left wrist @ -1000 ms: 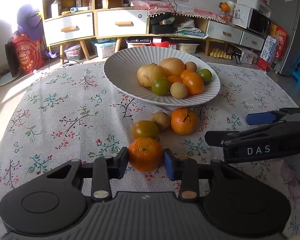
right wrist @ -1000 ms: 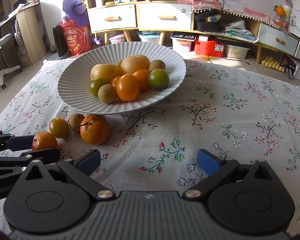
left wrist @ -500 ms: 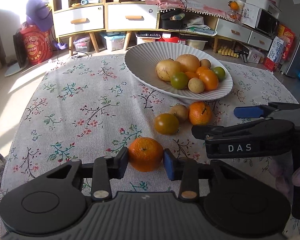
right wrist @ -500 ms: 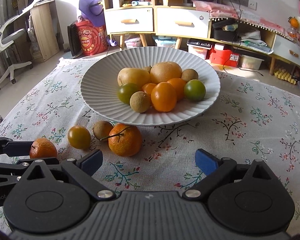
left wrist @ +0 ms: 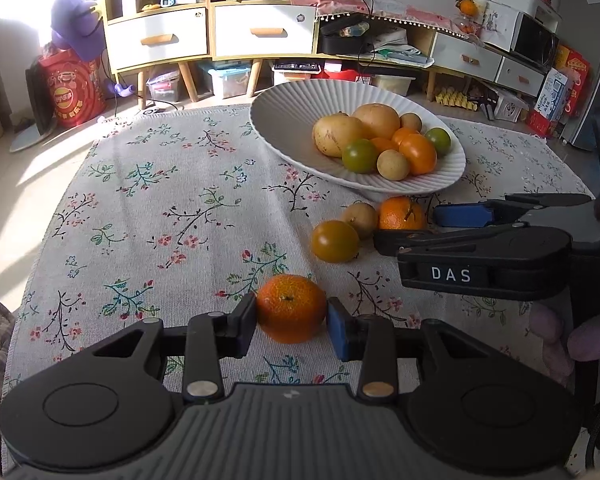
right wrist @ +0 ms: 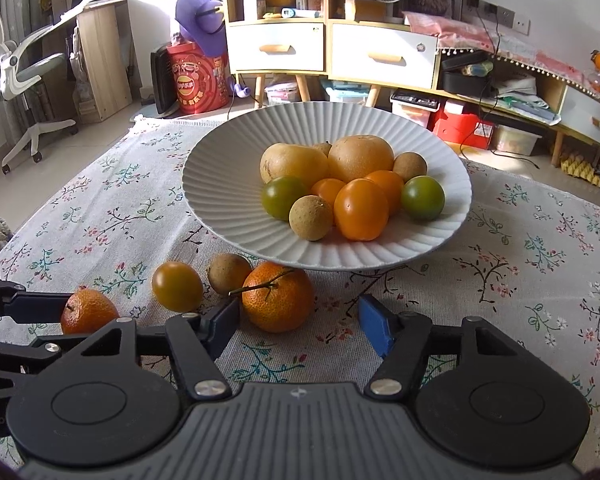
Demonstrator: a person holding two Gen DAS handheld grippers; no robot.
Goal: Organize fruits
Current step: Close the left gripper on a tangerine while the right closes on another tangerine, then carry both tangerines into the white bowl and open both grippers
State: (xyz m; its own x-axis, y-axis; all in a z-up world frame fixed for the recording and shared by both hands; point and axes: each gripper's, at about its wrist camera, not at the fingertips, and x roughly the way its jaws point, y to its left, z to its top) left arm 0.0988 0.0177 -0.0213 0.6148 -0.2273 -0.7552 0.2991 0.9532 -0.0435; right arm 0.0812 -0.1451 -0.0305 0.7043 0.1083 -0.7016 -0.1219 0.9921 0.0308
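Left wrist: right hand-held gripper (left wrist: 420,224) partly hides stemmed mandarin (left wrist: 400,213).

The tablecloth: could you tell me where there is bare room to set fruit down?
The tablecloth is bare left of the white bowl. In front of the bowl it is crowded: stemmed mandarin, yellow tomato, longan.

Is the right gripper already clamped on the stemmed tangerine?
No: in the right wrist view the right gripper has been closing, but its blue pads stand clear of the stemmed tangerine.
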